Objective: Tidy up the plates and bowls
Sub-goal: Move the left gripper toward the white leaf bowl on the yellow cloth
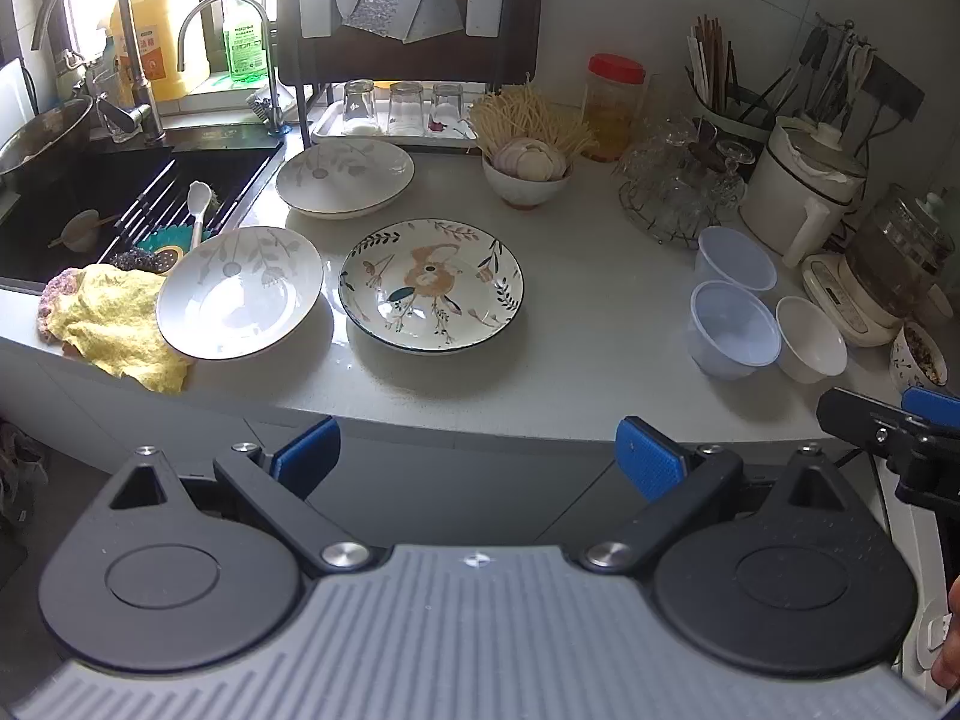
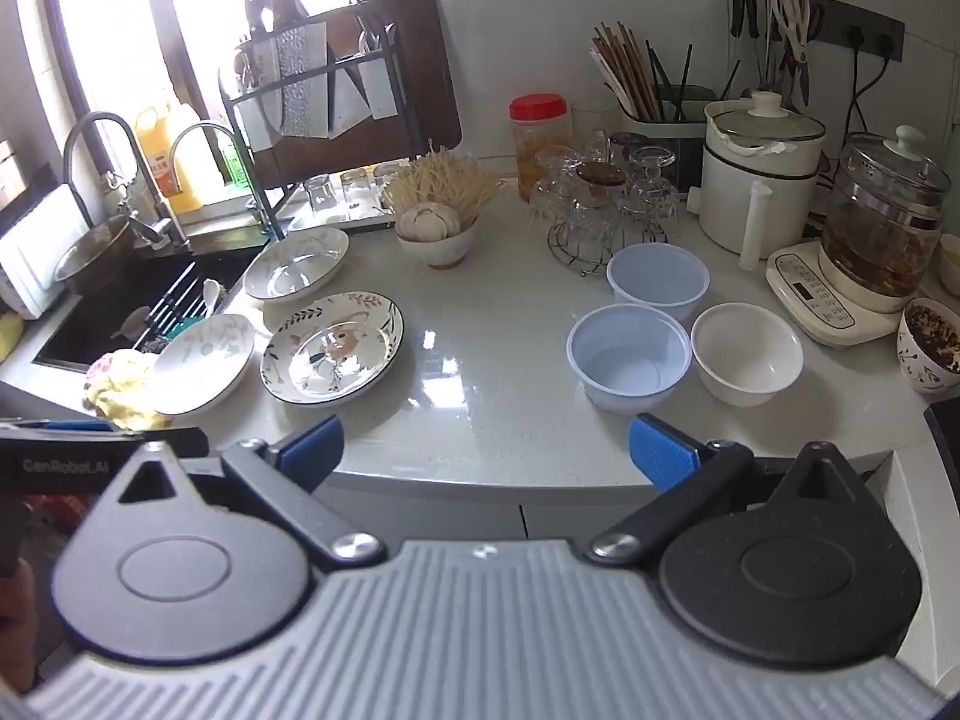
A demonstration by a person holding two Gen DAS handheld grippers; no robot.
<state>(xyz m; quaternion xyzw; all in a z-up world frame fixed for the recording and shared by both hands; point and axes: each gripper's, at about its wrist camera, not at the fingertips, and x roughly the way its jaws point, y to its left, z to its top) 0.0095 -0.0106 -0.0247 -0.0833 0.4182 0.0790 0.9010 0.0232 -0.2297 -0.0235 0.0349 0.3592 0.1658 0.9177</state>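
Plates and bowls spread loose on desk: three plates near sink, three bowls grouped right. Nothing stacked yet; task looks at start. Left tool and right tool both spread wide, empty, short of desk edge. Next: reach in, pinch one rim, nest like with like.

- Orange flower with dark leaf sprigs and a dark rim on the flowered plate.
- Pale grey leaf print on the white plate left of the flowered plate.
- Yellow on the cloth further left.
- Translucent bluish tub and plain white bowl, right of the flowered plate.
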